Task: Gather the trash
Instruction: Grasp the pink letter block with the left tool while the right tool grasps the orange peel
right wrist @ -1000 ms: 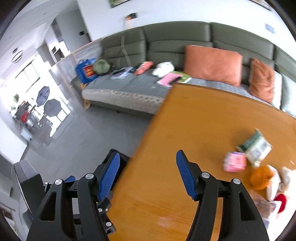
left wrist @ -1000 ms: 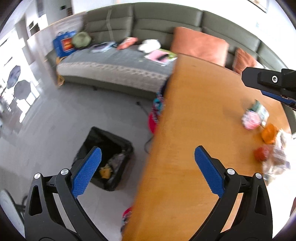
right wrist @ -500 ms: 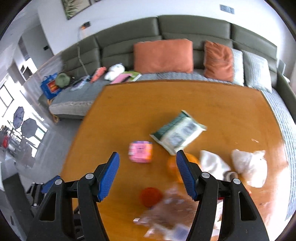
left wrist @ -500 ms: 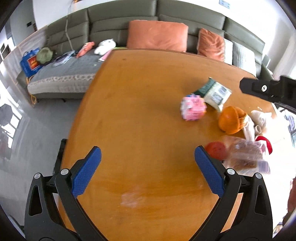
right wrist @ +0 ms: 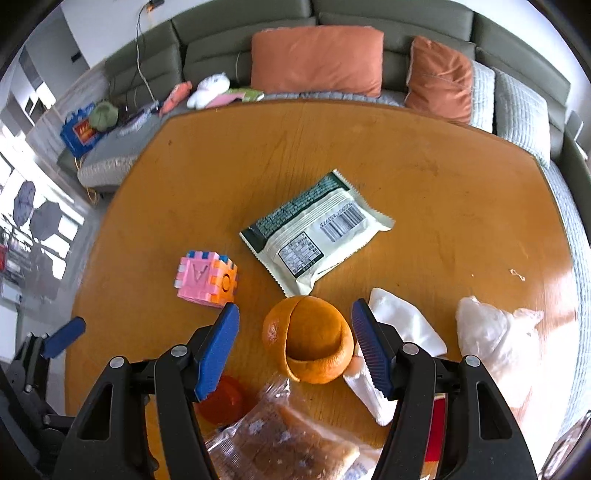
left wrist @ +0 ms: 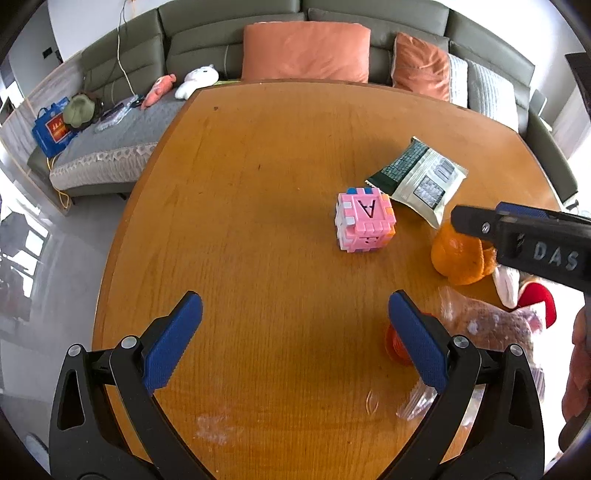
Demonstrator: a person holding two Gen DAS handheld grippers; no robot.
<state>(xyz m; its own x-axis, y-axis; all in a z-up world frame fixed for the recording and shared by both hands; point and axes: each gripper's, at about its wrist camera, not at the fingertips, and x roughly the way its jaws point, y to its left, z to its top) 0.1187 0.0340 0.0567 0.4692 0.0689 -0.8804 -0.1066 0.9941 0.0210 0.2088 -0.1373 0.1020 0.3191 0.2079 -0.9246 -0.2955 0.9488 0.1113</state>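
Trash lies on the right part of a wooden table (left wrist: 258, 155). My right gripper (right wrist: 294, 314) is open and points down with its blue pads on either side of a hollow orange peel (right wrist: 310, 343); a gap shows at the left pad and the right pad is close to the peel. Beyond the peel lies a green and white snack wrapper (right wrist: 317, 236). White tissue (right wrist: 402, 325) and a crumpled plastic bag (right wrist: 495, 332) lie to the right. My left gripper (left wrist: 295, 314) hangs open over bare wood with nothing between its pads. The orange peel (left wrist: 458, 262) is to its far right.
A pink toy cube (left wrist: 365, 223) stands mid-table. A bag of bread (right wrist: 284, 443) and a red lid (right wrist: 221, 402) lie under my right gripper, near the front edge. A grey sofa (right wrist: 369, 22) with orange cushions runs behind the table. Floor lies to the left.
Both views swung from the floor and black bin at the left onto the table. My right gripper came down over the orange peel. Both grippers kept the same opening.
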